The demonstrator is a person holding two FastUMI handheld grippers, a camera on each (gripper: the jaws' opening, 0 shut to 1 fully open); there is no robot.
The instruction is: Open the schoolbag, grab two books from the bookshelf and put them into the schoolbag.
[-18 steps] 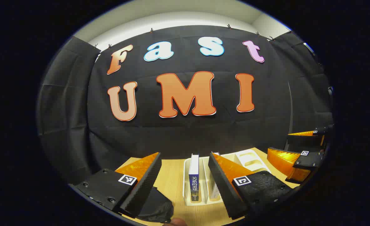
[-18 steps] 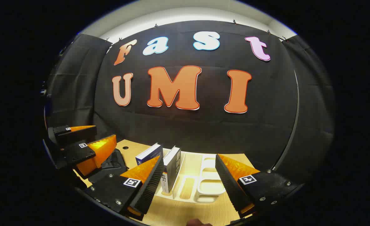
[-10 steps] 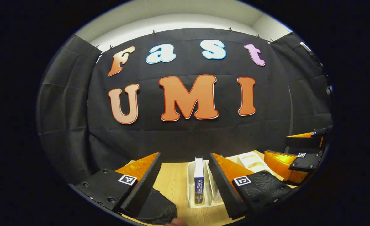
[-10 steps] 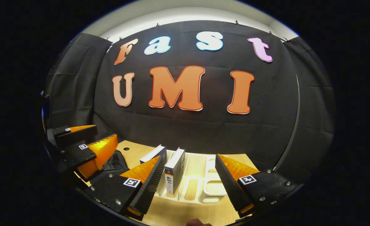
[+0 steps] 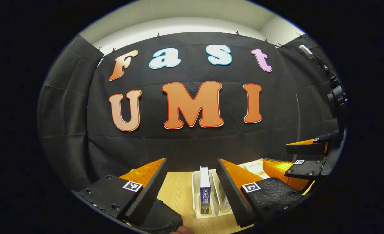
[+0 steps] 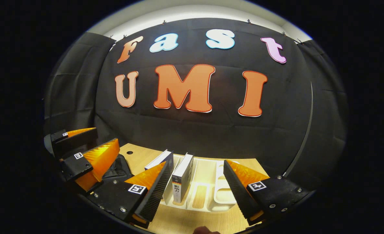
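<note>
Left gripper [image 5: 192,188] fingers wide, blue book [image 5: 205,190] upright in rack [image 5: 195,195] between; right gripper [image 6: 195,191] wide, grey book [image 6: 181,182], bag [image 5: 161,219] below-left

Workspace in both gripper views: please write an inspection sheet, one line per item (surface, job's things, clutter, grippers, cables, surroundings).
Surface: light wooden table, with a small round hole near its far edge.
Job's things: white bookshelf with upright dividers; blue-spined book standing in a slot; second book standing beside it, slightly tilted; black schoolbag at the table's left, open or closed cannot be told.
Clutter: nothing seen.
Grippers: left gripper open, jaws either side of the blue-spined book, not touching it; right gripper open, in front of the bookshelf.
Cables: nothing seen.
Surroundings: black cloth wall; pale ceiling above.
</note>
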